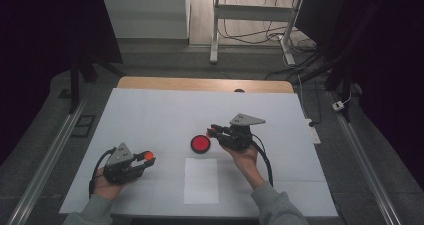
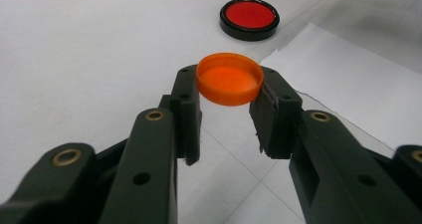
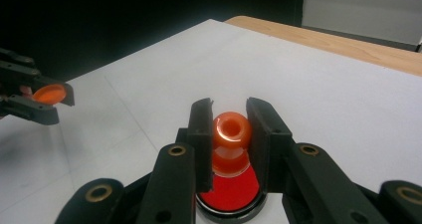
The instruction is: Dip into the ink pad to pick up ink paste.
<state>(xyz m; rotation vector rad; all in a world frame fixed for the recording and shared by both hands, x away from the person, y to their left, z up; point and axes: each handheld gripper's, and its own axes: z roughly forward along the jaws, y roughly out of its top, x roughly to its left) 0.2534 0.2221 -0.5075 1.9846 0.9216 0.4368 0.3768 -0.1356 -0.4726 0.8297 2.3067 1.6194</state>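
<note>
An orange cap [image 2: 229,78] is clamped in the left tool [image 1: 141,163] at the bench's [image 1: 150,115] seven o'clock, while an orange bottle [image 3: 231,142] is gripped by the right tool [image 1: 214,131] over the red dish [image 1: 200,144] near centre, so capping seems next, calling for alignment.

The left tool [image 2: 230,112] grips an orange cap [image 2: 229,79] near a red dish [image 2: 249,17].
</note>
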